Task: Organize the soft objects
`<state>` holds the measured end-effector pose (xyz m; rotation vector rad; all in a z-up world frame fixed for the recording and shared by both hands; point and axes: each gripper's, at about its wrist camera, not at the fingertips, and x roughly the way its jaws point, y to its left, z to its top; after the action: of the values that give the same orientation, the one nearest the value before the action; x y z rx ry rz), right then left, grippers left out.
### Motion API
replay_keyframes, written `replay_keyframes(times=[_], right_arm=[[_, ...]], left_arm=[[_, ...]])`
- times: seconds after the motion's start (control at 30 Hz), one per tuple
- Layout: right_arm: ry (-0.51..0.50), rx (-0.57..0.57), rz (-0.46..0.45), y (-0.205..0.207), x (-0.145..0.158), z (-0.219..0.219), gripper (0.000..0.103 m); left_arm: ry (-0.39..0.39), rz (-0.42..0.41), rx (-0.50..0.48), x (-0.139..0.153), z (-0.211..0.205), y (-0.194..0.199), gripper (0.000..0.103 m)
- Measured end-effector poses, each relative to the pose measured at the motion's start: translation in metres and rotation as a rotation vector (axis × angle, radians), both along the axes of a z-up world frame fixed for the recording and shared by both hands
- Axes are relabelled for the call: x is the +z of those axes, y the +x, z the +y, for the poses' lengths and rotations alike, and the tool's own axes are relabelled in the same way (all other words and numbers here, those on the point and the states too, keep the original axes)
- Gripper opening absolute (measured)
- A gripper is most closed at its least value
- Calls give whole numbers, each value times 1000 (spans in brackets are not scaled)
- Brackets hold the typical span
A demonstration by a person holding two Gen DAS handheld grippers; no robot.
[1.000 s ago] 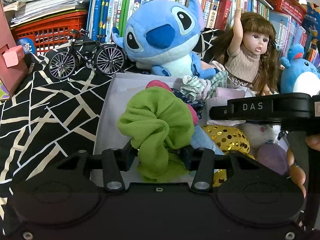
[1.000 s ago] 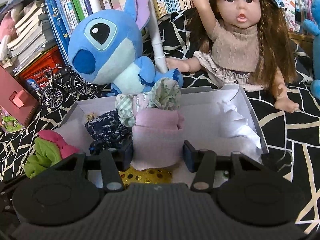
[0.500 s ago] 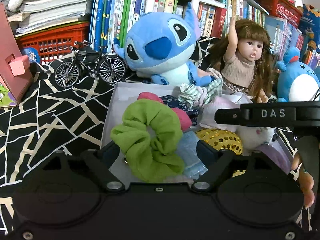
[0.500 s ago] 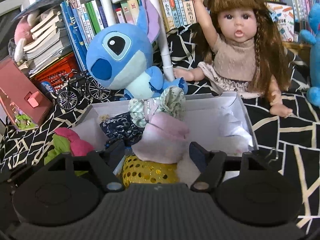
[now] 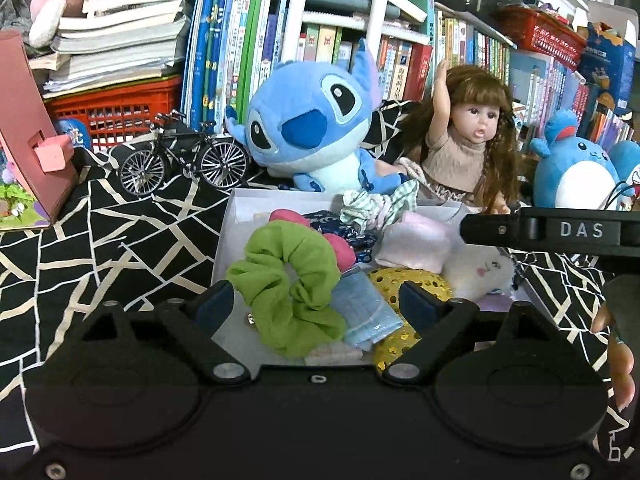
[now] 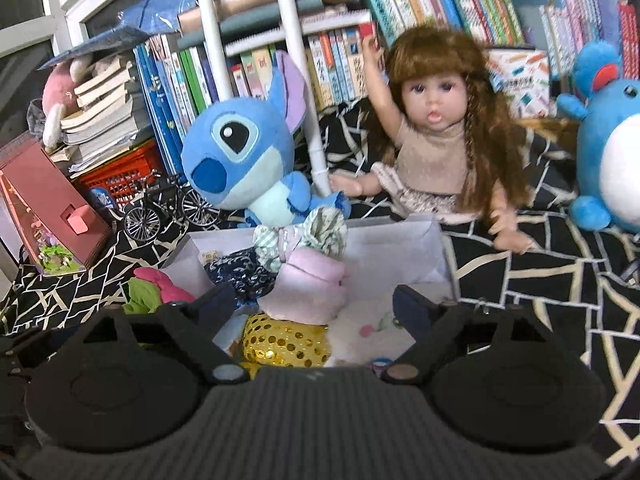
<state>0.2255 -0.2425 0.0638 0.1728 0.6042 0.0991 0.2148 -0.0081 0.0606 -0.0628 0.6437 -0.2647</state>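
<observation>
Both grippers, left (image 5: 312,302) and right (image 6: 308,306), hang over the white box (image 5: 240,208), jaws spread and empty; green scrunchie (image 5: 290,288) and pink cloth (image 6: 310,288) lie loose inside, likely sorted.

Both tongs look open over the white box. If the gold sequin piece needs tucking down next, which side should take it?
Probably right. The right tongs sit open almost directly over the gold sequin piece. The left tongs are open too, but the green scrunchie and a light blue cloth lie between their fingers.
</observation>
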Motion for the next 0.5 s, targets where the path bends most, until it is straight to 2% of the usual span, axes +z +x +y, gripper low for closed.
replay_keyframes(times=[0.27,0.5], right_arm=[[-19,-30,-66,-33,10,-8,95],[-35,-64,-107,-66,4,-13,98]], left_arm=[[-13,-34,-2,14,5,-28,91],[-7,-65,-1,13,7,-53,93]])
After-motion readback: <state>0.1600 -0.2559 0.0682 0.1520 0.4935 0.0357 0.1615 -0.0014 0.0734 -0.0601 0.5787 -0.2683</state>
